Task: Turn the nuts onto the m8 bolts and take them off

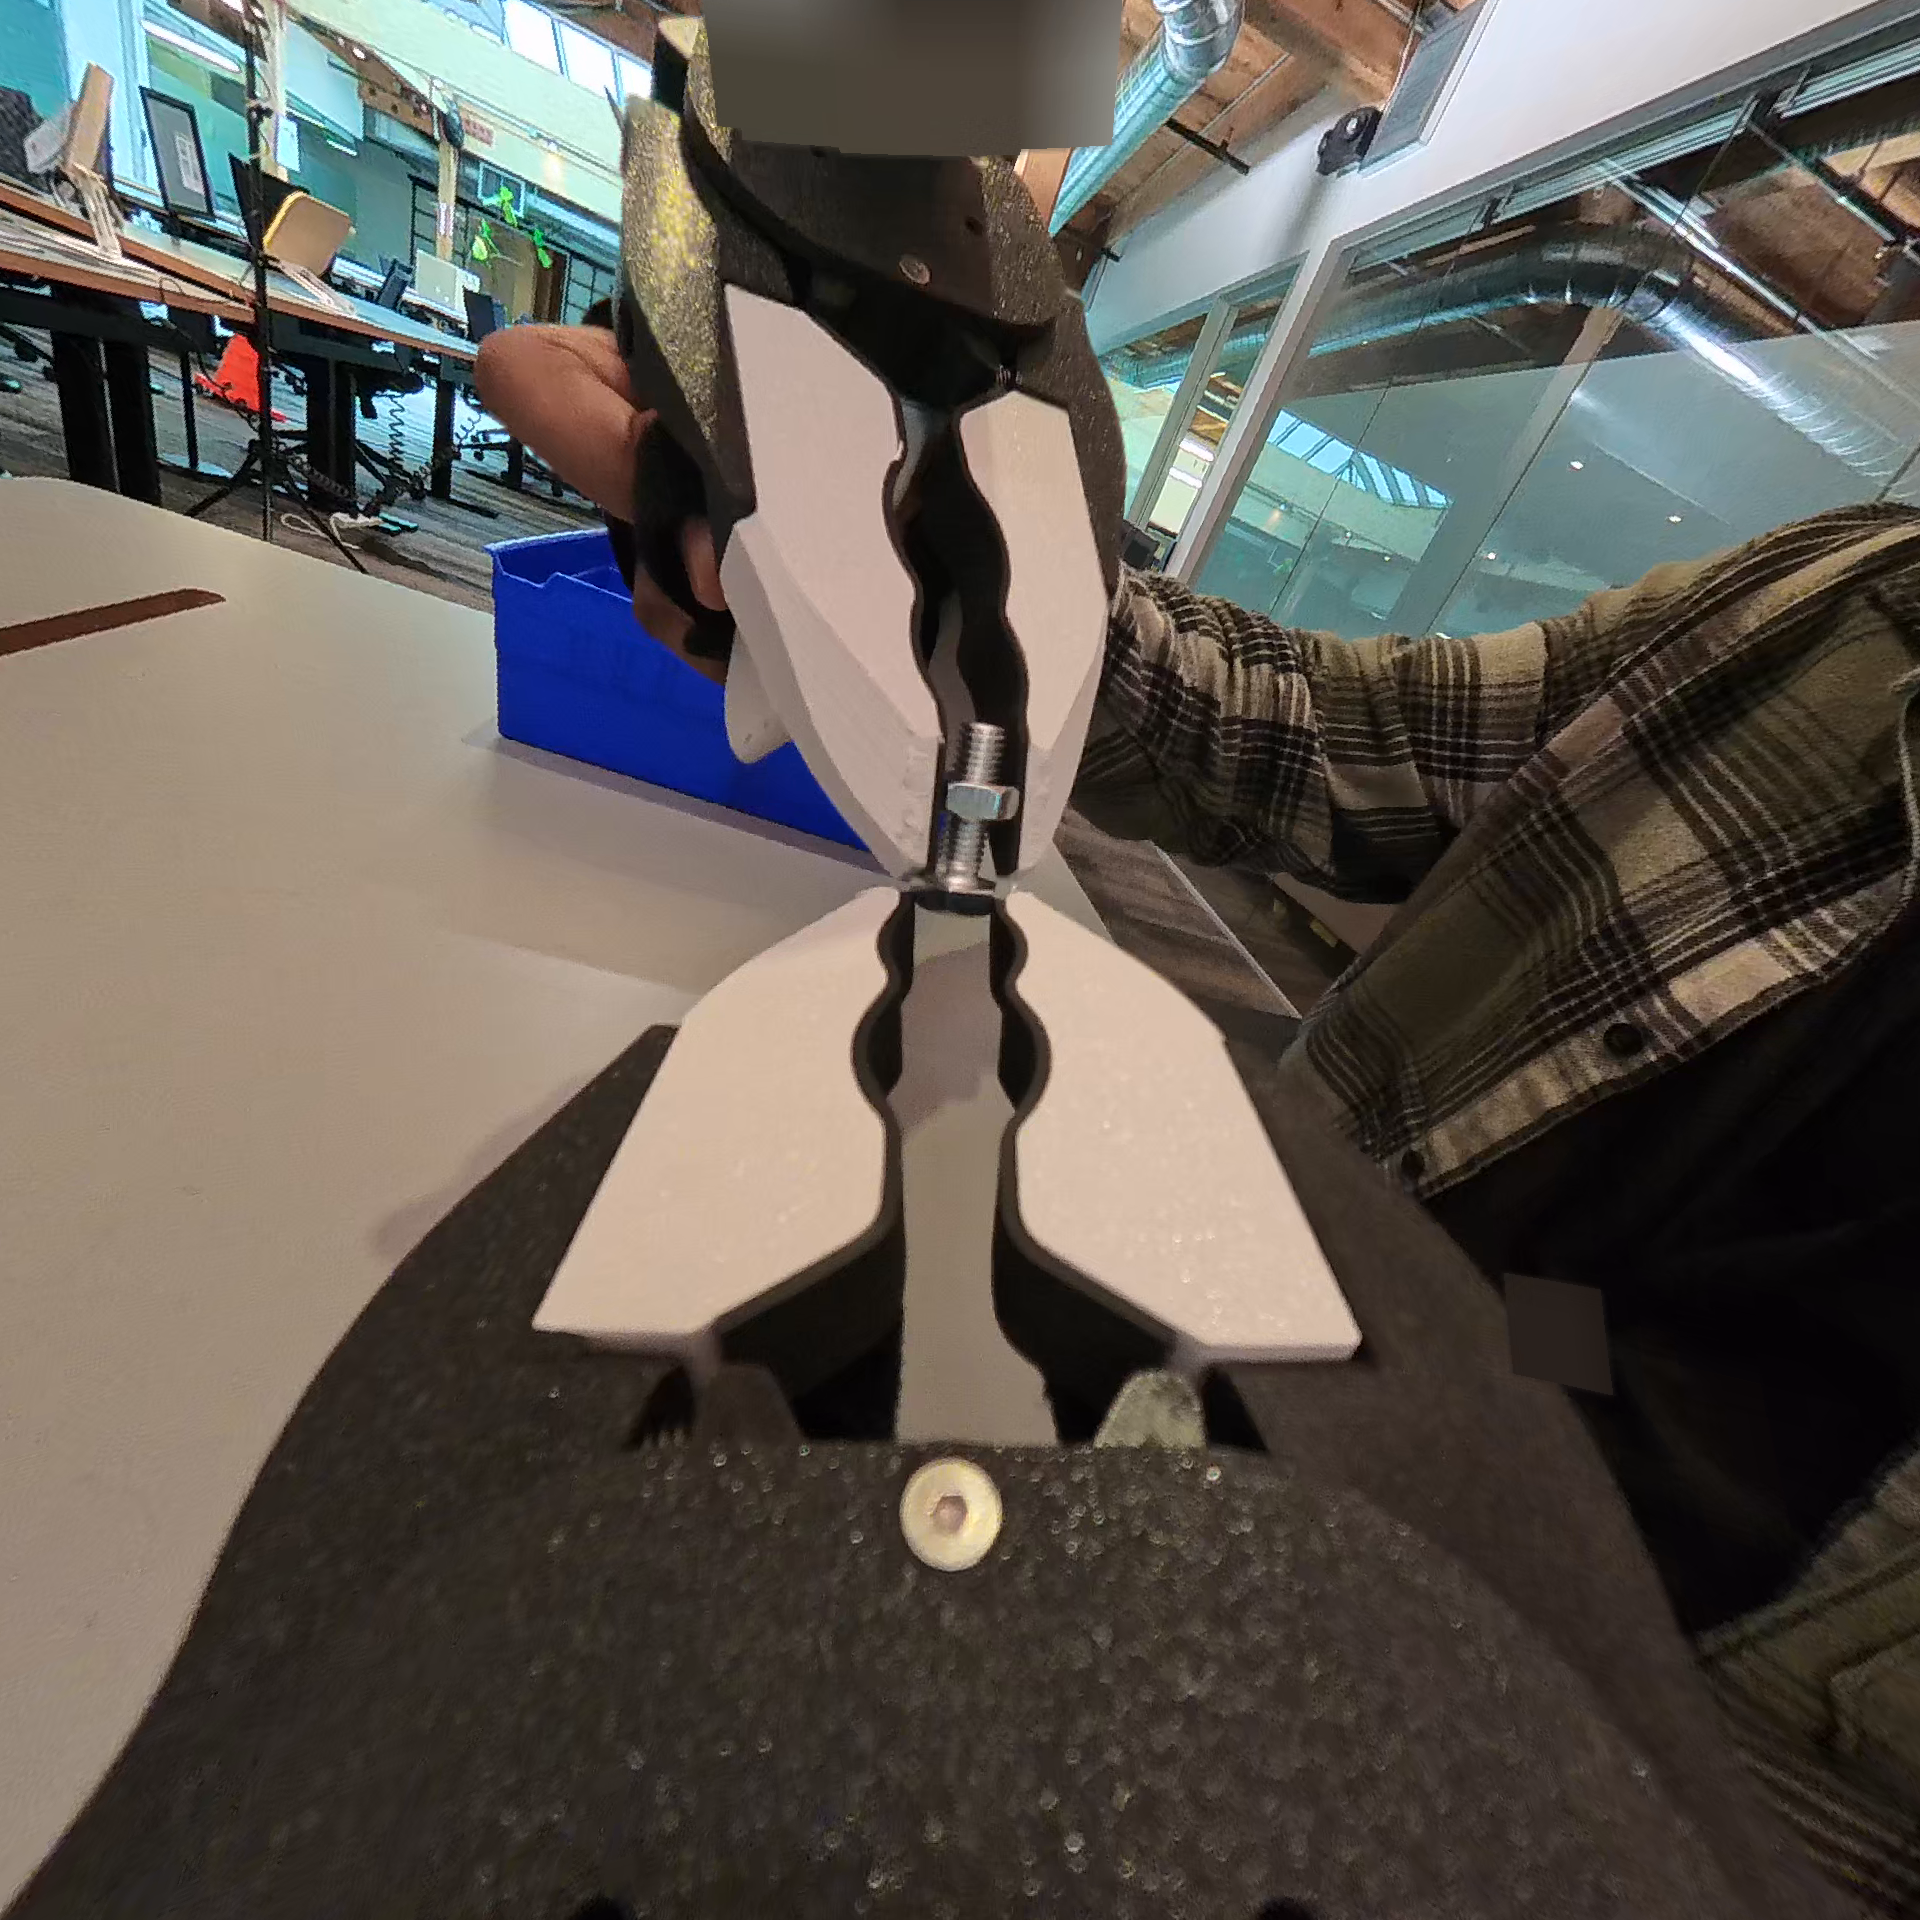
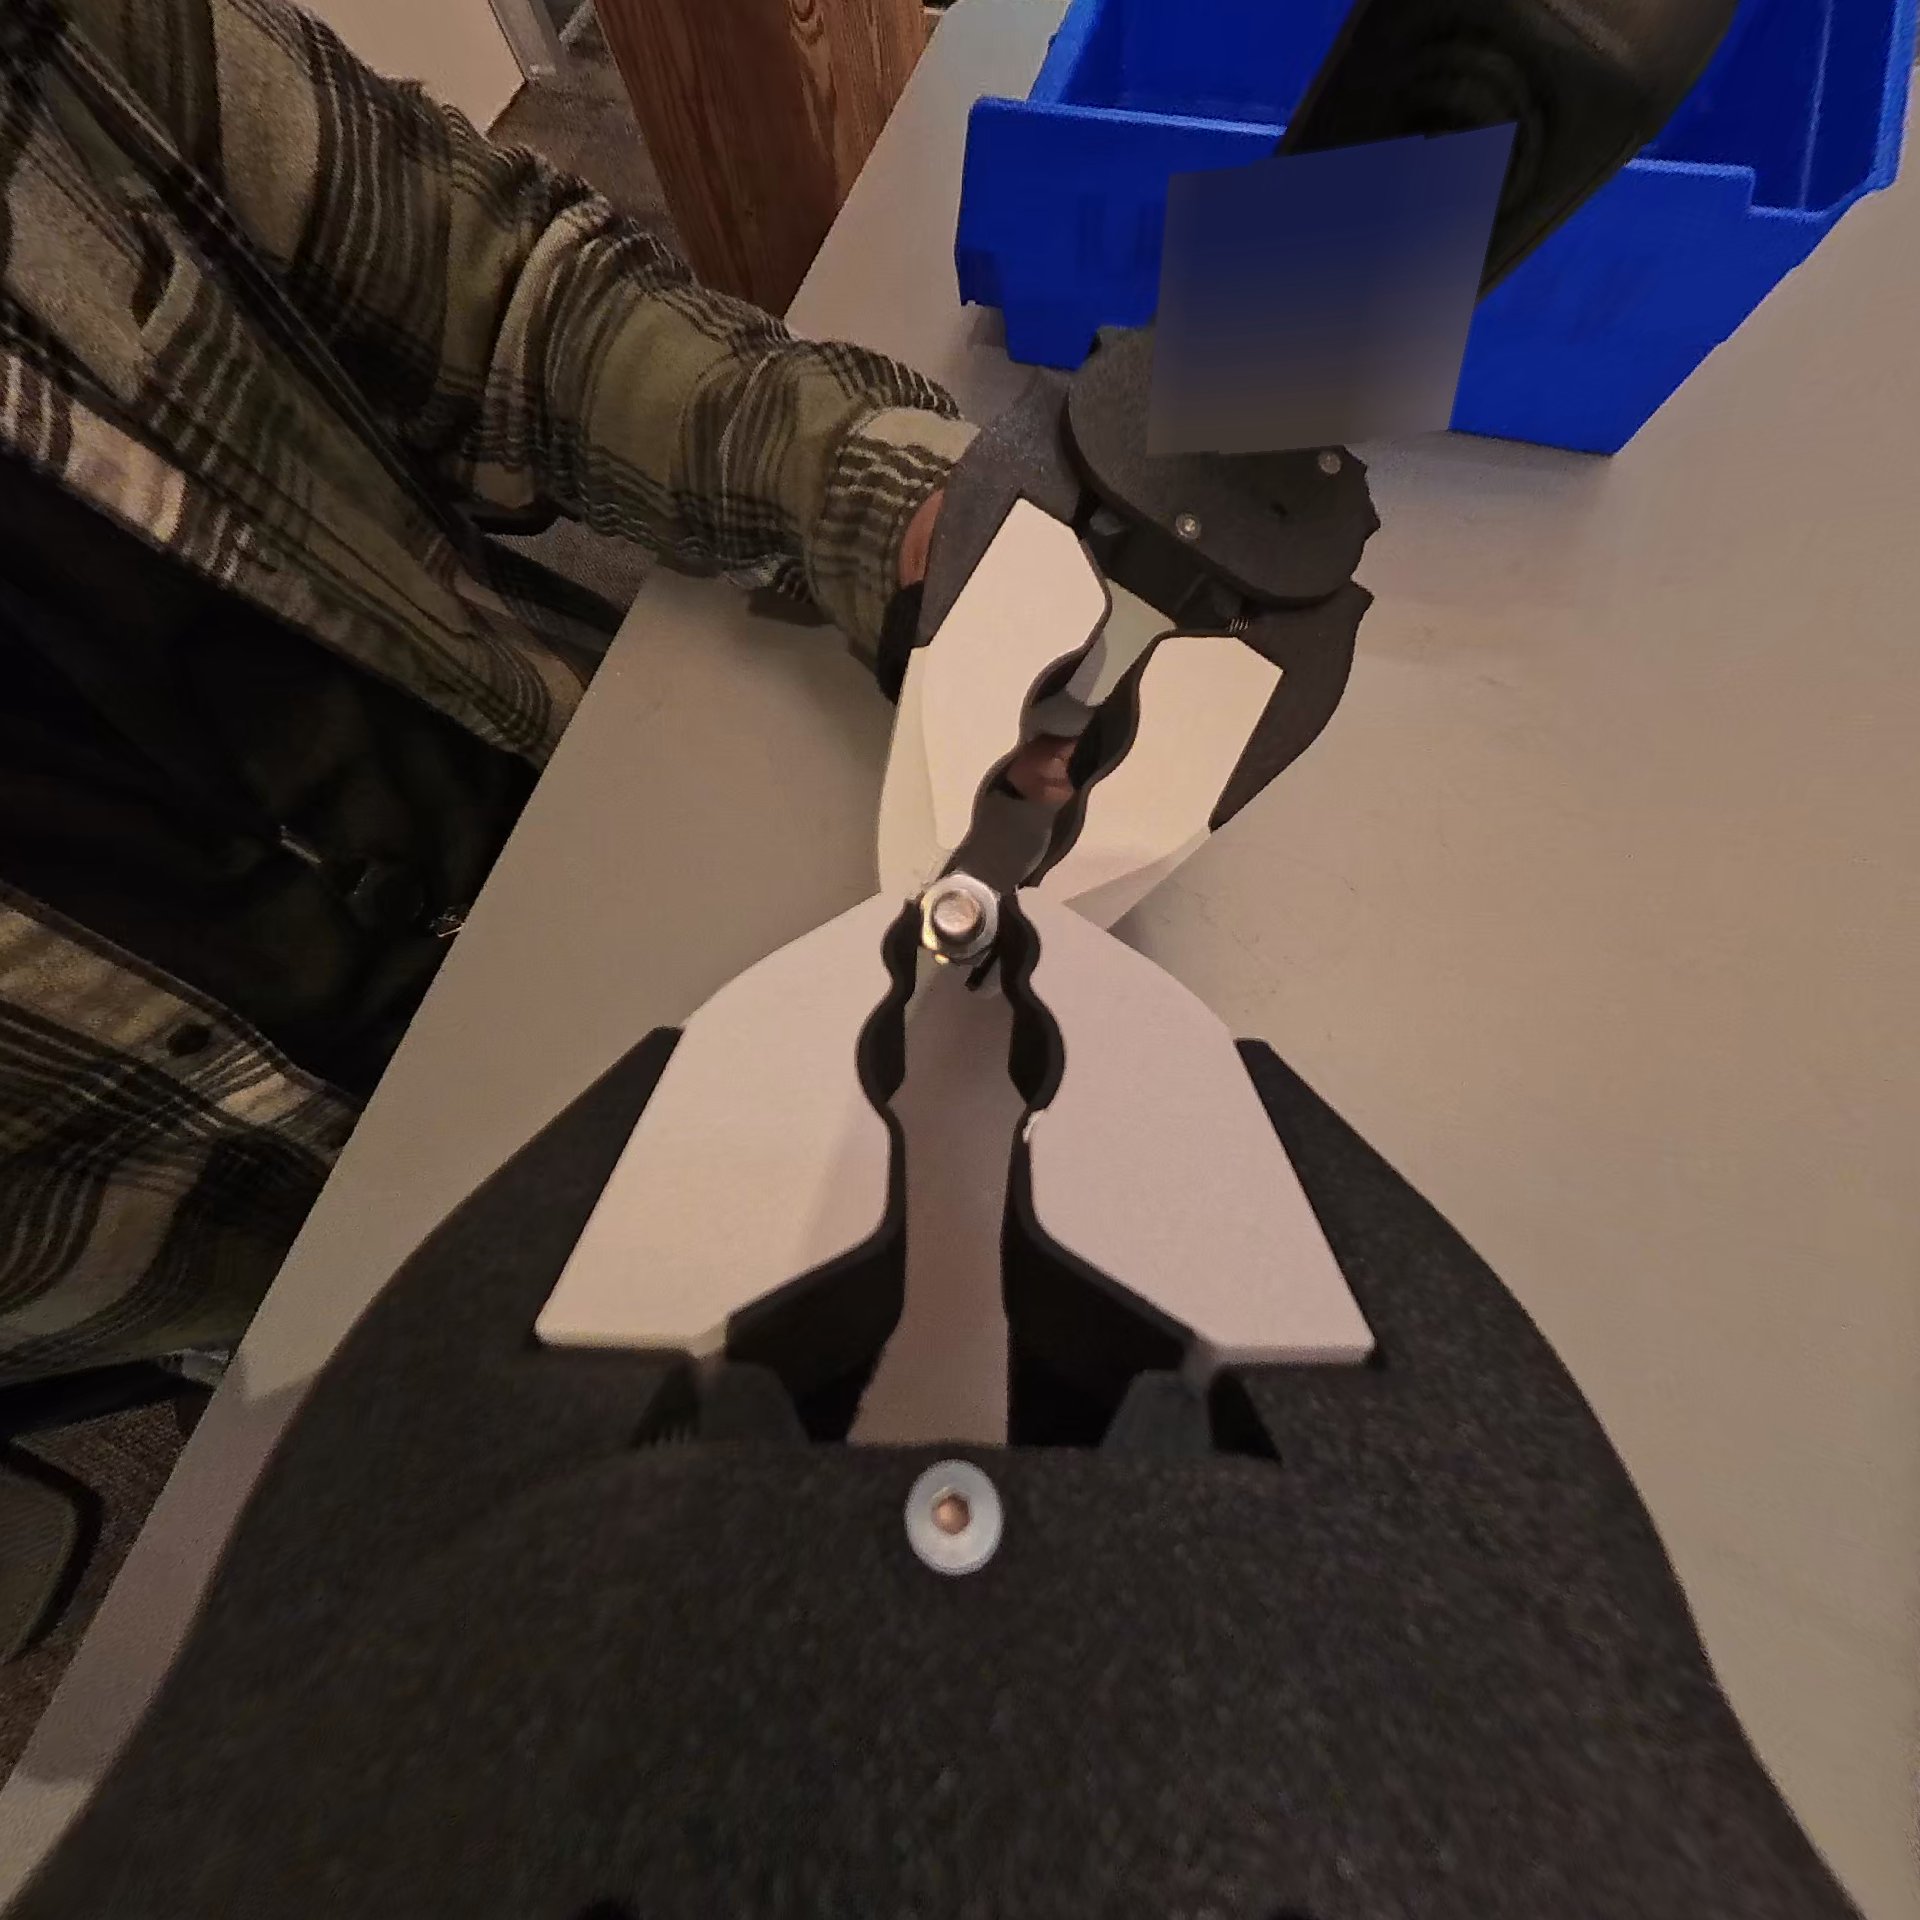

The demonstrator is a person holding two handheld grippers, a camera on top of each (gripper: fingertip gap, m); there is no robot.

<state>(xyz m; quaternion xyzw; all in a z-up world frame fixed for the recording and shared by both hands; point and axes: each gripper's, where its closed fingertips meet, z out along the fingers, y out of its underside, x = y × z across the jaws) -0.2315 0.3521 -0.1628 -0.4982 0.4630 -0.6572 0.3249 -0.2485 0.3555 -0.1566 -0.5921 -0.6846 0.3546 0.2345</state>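
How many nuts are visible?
1: a silver hex nut midway along the bolt, between the right gripper's fingers. The blue bin's interior is hidden.

Left hand-held gripper (image 1: 951, 902) has its fingertips closed on the head of a silver bolt (image 1: 968, 821) just ahead, threaded shank pointing away. The right hand-held gripper (image 1: 971, 805) reaches in from the far side, tip to tip, white fingers (image 1: 831, 644) closed on the hex nut (image 1: 980, 801) partway along the shank. Blue bin (image 1: 582, 665) sits on the grey table (image 1: 260, 831) ahead-left, plaid sleeve (image 1: 1455, 727) to the right.
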